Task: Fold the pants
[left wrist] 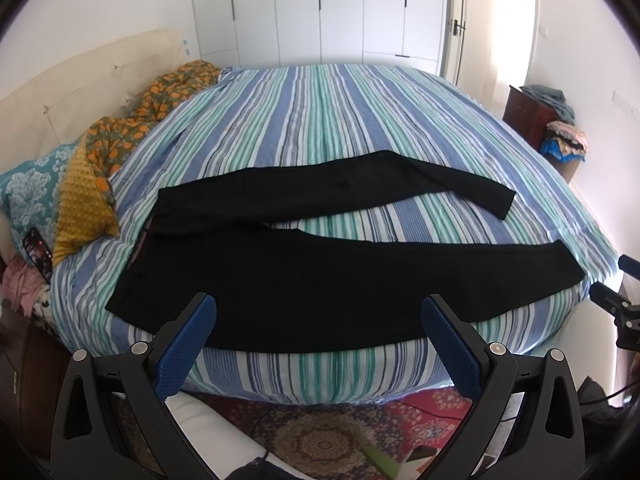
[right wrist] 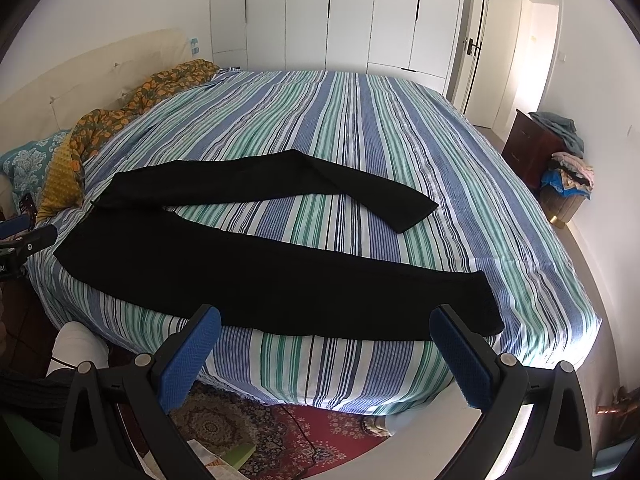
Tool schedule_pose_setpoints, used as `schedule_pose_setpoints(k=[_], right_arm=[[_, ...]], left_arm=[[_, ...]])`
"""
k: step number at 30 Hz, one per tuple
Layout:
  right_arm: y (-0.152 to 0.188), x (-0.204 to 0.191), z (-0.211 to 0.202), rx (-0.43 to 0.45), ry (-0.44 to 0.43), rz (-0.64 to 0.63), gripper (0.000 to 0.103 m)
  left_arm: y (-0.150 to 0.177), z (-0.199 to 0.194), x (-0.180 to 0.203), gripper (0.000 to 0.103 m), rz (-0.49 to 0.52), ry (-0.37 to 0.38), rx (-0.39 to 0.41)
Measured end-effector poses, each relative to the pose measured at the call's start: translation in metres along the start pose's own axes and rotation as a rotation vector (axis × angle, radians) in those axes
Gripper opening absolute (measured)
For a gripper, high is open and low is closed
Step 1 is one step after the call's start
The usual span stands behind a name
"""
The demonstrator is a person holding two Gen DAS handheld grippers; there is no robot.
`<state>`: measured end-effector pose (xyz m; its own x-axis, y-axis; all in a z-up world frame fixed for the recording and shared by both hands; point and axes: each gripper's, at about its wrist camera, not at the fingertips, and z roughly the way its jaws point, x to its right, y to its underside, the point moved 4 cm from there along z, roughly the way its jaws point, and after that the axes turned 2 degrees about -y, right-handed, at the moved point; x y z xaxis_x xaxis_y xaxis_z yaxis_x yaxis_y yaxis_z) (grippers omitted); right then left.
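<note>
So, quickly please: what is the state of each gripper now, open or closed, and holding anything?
Left gripper: open, holding nothing, above the near edge of the black pants.
Right gripper: open, holding nothing.

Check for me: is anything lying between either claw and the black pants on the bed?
Nothing visible. The black pants lie spread flat on the striped bedspread, with both the left claw and right claw open just short of the near leg.

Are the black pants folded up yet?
No, spread out. The pants lie flat on the bed, both legs apart in a V.
</note>
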<state>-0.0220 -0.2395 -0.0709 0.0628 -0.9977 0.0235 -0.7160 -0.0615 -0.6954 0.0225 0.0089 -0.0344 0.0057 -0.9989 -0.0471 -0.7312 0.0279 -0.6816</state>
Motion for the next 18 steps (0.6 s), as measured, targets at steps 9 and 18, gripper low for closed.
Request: schedule_pose_setpoints(k=[9, 18], right_arm=[[0.0019, -0.0006, 0.0016, -0.006, -0.004, 0.003, 0.103], [0.0042, -0.0021, 0.0032, -0.014, -0.010, 0.009, 0.103]], left_arm=[[0.0025, 0.0006, -0.0001, 0.102, 0.007, 0.000, -0.001], [0.0045, 0.0015, -0.0001, 0.102, 0.009, 0.001, -0.004]])
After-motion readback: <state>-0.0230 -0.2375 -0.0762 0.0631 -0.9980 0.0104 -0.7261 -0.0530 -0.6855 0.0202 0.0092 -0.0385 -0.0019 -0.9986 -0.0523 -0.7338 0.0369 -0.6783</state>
